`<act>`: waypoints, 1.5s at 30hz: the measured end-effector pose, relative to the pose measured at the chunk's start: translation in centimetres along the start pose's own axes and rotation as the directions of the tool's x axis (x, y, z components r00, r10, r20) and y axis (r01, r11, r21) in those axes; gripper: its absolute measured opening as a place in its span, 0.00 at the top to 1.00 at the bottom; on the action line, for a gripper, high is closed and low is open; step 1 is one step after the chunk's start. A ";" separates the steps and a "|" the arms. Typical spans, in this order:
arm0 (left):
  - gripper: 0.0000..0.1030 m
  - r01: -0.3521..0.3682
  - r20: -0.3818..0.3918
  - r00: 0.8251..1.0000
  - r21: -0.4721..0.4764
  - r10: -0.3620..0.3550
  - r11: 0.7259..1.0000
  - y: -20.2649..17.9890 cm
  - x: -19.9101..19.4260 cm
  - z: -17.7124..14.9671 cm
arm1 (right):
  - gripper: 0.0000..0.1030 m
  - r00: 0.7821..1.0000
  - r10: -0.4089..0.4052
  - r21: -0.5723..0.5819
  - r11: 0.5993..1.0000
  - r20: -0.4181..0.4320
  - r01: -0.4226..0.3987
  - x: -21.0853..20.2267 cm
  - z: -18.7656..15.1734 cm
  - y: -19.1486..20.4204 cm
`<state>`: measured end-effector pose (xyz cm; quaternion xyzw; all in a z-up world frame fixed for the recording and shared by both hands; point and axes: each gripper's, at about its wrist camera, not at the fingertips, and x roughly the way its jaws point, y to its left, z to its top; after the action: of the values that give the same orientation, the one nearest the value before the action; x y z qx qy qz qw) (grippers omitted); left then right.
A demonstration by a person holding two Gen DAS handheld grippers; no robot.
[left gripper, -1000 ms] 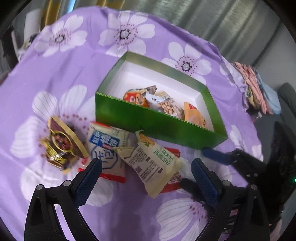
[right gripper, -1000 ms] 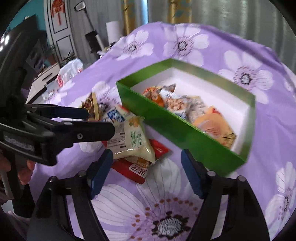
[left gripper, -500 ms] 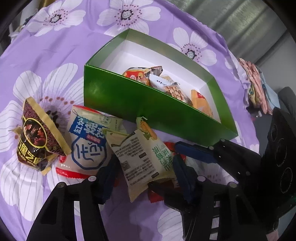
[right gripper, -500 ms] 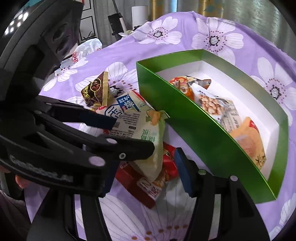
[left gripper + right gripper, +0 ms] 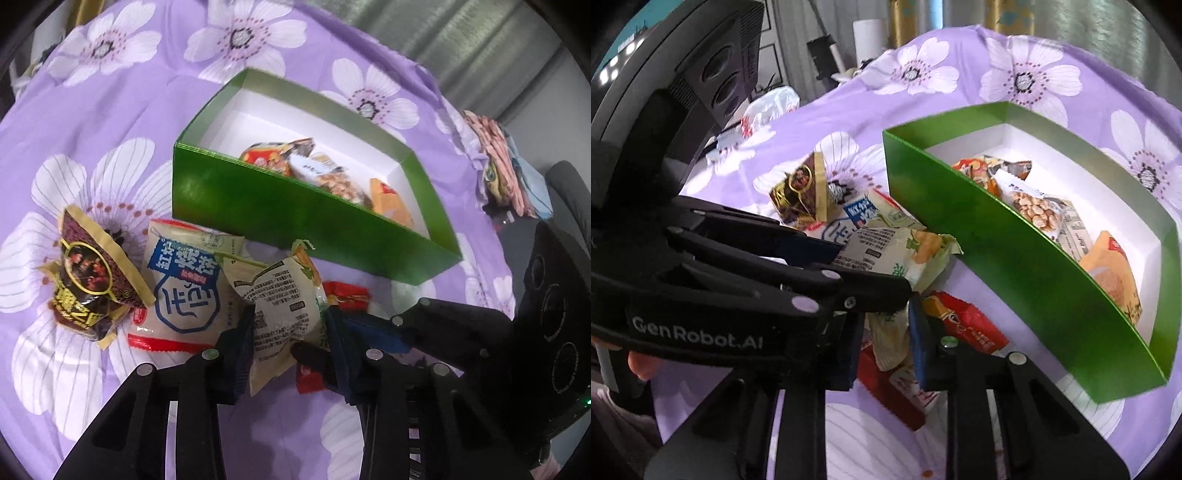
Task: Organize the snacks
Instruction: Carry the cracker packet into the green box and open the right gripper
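Now both tongs pinch the same snack. The left tongs (image 5: 290, 341) are squeezed shut on the cream packet (image 5: 282, 310), a puffy bag with small black print and a bit of green and orange at its top. Its two blue pads press on the bag's lower end from each side. The right tongs (image 5: 882, 349) are squeezed shut on the same cream packet (image 5: 897, 258) too, at its crumpled bottom end, coming in from the other side. In the left view the right tongs (image 5: 373, 332) reach in low on the right, with one tip touching the bag.

The cream packet sits on top of a red packet (image 5: 964, 325) that lies flat on the purple flower cloth (image 5: 110, 118) covering the bench. Just beside it lies a white and blue packet (image 5: 184, 291), partly under the cream one. Next to that is a brown and gold packet (image 5: 92, 273), a little apart.

Behind the snacks stands a green box (image 5: 280, 218) with white inside. It already holds an orange and red packet (image 5: 271, 157), a peanut packet (image 5: 1039, 212) and an orange packet (image 5: 1112, 277), all lying along the near wall. The cream packet is outside the box, close to its front wall.
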<state>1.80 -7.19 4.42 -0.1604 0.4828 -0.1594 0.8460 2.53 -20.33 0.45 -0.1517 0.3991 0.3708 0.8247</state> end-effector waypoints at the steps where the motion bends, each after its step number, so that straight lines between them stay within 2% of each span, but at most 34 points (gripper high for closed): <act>1: 0.64 0.000 0.006 1.000 0.009 -0.001 1.000 -0.3 -0.4 -0.1 | 0.78 1.000 -0.006 0.004 1.000 0.013 0.006 -0.4 -0.1 0.2; 6: 0.64 0.014 0.043 0.999 0.064 -0.017 0.998 -2.1 -2.5 -0.5 | 0.78 0.996 -0.034 0.035 0.999 0.081 0.031 -3.2 -0.6 1.4; 11: 0.64 0.016 0.069 0.997 0.118 -0.024 0.993 -4.1 -3.7 0.6 | 0.78 0.987 -0.074 0.066 0.996 0.141 0.065 -5.9 -0.5 1.5; 17: 0.64 0.023 0.088 0.995 0.194 -0.041 0.981 -6.7 -4.2 3.8 | 0.78 0.973 -0.127 0.080 0.990 0.192 0.114 -8.3 0.9 0.1; 22: 0.64 0.020 0.090 0.995 0.248 -0.044 0.969 -8.5 -3.0 7.0 | 0.78 0.959 -0.171 0.128 0.981 0.228 0.145 -9.3 2.5 -2.6; 27: 0.64 0.045 0.057 0.997 0.241 -0.061 0.970 -8.6 0.0 9.4 | 0.78 0.958 -0.188 0.174 0.973 0.215 0.152 -8.5 3.8 -5.6; 35: 0.64 0.027 -0.023 0.999 0.236 -0.022 0.971 -8.0 4.7 9.9 | 0.78 0.974 -0.179 0.246 0.959 0.136 0.142 -4.7 3.4 -9.0; 45: 0.64 0.017 -0.030 0.999 0.221 -0.010 0.975 -7.3 5.7 9.9 | 0.78 0.981 -0.164 0.259 0.957 0.107 0.132 -3.0 2.9 -9.7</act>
<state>12.34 -14.98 7.95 -0.0661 0.4730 -0.2202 0.8505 9.99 -26.79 4.22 -0.0518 0.3768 0.2634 0.8866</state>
